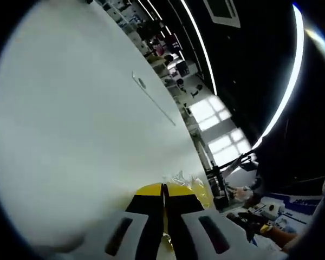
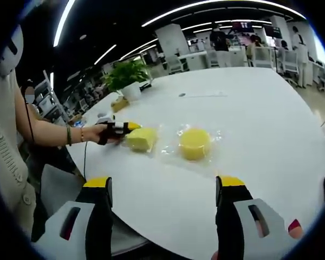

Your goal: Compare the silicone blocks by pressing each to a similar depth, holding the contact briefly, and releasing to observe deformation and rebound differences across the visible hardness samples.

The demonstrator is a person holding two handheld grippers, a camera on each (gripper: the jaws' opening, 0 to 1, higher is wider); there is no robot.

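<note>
Right gripper (image 2: 165, 197) jaws wide apart over white table (image 2: 260, 124); left gripper (image 2: 131, 127), in person's hand (image 2: 105, 132), touches square yellow block (image 2: 141, 139) w/ round block (image 2: 194, 143) just beside.

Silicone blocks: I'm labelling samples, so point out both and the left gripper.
square block (image 2: 141, 138), right gripper view, top face.
round block (image 2: 194, 143), right gripper view, top face.
left gripper (image 2: 129, 127), right gripper view, yellow tip.

square block (image 2: 141, 139): near end hidden behind left gripper (image 2: 121, 129)
block under left jaws (image 1: 197, 190): mostly covered
person's head: cut off
</note>
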